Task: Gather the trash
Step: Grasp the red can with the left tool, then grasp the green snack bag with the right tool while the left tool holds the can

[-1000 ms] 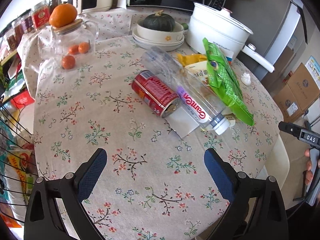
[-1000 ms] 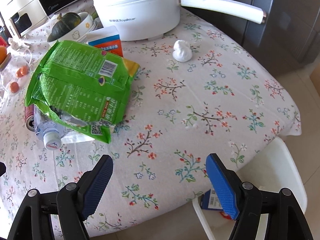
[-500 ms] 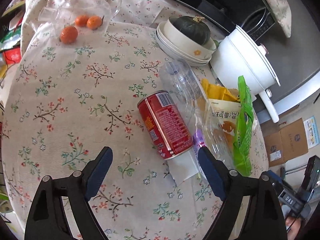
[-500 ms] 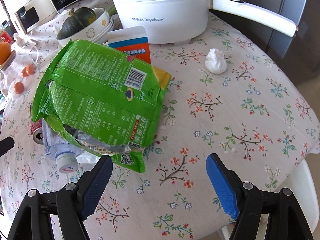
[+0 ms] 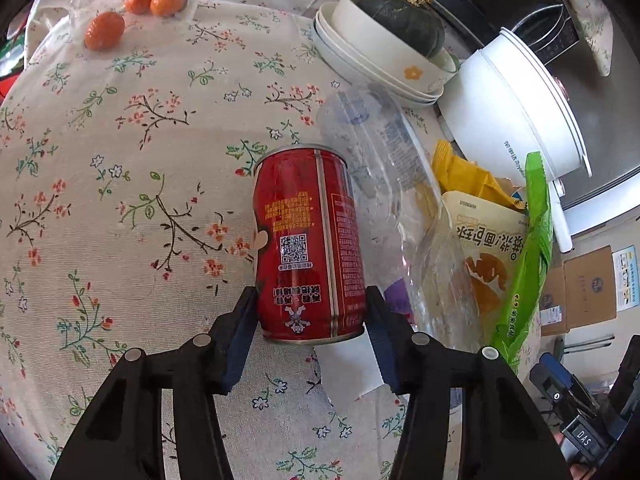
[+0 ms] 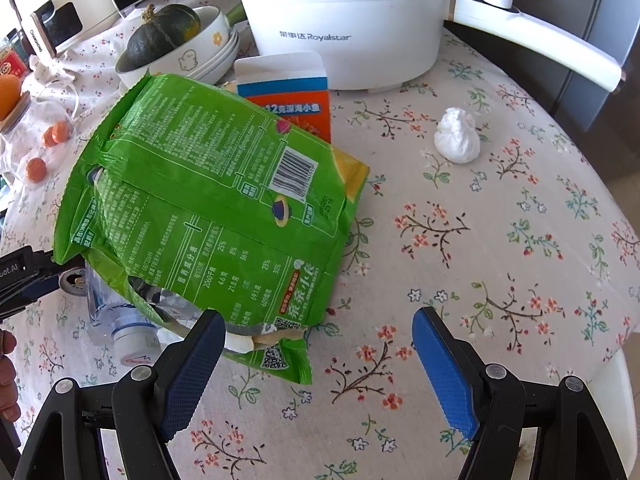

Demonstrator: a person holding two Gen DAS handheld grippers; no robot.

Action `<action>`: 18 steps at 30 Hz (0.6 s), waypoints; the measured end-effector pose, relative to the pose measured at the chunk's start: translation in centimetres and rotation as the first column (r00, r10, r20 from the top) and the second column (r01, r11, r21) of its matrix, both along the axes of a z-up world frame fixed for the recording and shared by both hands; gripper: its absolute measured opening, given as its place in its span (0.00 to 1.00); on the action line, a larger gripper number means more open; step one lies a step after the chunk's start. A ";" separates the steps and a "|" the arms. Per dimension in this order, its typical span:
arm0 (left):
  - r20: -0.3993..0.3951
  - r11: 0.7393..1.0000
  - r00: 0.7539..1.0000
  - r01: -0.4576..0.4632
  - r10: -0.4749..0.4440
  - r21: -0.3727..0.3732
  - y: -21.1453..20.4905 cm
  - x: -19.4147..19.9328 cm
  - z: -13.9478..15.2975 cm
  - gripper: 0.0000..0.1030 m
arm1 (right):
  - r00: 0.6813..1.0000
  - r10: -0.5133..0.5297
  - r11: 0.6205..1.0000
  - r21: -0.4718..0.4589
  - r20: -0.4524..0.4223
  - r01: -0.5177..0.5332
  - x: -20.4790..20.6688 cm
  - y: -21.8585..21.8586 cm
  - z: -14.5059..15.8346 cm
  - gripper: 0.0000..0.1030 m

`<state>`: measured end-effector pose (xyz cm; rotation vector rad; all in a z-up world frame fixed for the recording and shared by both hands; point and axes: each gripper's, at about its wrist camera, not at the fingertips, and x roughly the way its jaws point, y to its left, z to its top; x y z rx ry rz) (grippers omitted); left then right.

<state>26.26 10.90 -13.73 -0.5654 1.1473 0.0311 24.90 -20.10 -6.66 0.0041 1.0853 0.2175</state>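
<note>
Left tool [image 5: 311, 320] descended, jaws closing around red can [image 5: 308, 248].

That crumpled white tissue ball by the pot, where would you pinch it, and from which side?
Across the middle of the tissue ball, coming from above. It sits alone on the tablecloth, small and roundish, so any pair of opposite sides should do. The open right gripper looks wide enough to straddle it.

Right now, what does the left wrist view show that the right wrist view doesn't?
Left only: the left claw has just been closing around the red can, pads at its sides.
Right only: the open right claw, a balled tissue, an orange-and-blue carton.
Both: green bag, clear bottle, white pot, pumpkin bowl.
</note>
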 end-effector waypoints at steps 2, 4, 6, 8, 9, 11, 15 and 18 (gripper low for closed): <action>-0.001 1.000 1.000 0.006 -0.006 0.023 0.0 -0.3 0.2 0.53 | 1.000 0.002 1.000 0.000 0.000 -0.002 0.0 0.1 0.0 0.79; 0.005 0.999 1.000 0.009 -0.009 0.041 0.1 -0.7 0.5 0.53 | 1.000 0.005 1.000 -0.001 0.001 -0.005 -0.1 0.4 -0.1 0.79; 0.012 0.998 1.000 0.010 -0.011 0.059 0.4 -1.3 0.9 0.53 | 1.000 0.017 1.000 -0.003 0.004 -0.017 -0.3 0.8 0.0 0.79; 0.021 0.997 1.000 0.007 -0.008 0.080 0.7 -1.9 1.4 0.53 | 1.000 0.030 1.000 0.003 0.008 -0.030 -0.4 1.4 0.2 0.79; 0.025 0.996 1.000 0.005 -0.008 0.091 1.3 -2.2 1.7 0.53 | 0.999 0.034 0.999 0.014 0.010 -0.034 -0.4 1.6 0.4 0.79; 0.033 0.993 0.999 0.005 -0.009 0.117 1.8 -2.9 2.1 0.53 | 0.999 0.034 0.999 0.037 0.021 -0.035 -0.3 2.3 0.9 0.79; 0.046 0.987 0.999 0.015 -0.023 0.157 2.6 -4.4 2.8 0.53 | 0.998 0.052 0.997 0.052 0.046 -0.055 -0.2 4.7 1.5 0.81; 0.050 0.984 0.998 0.025 -0.034 0.175 3.5 -6.0 3.1 0.53 | 0.996 0.071 0.997 0.033 0.055 -0.073 0.2 6.9 1.2 0.85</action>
